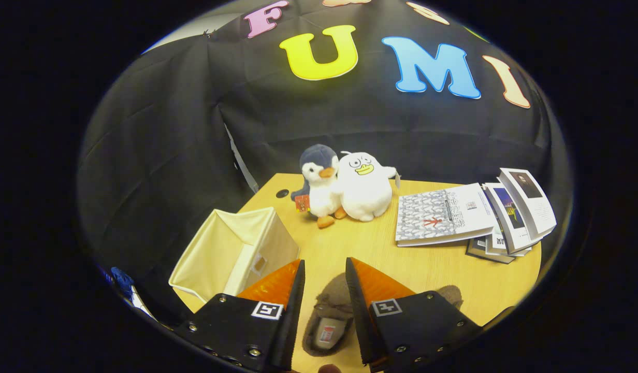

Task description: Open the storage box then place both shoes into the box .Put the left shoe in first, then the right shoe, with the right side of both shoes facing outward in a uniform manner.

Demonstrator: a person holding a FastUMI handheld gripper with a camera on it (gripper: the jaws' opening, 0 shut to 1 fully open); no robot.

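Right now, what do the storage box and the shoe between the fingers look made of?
The storage box looks like cream fabric: soft creased walls, matte. The shoe seems a fuzzy brown slipper of fleece or felt, with a nap. The gripper hangs open above it.

Warm overhead light, fisheye-bent edges

No legible text on anything

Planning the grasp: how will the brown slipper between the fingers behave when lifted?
The slipper looks plush and soft, so it will probably flex and sag. It seems light. The gripper is open around it; fuzzy fabric should resist slipping.
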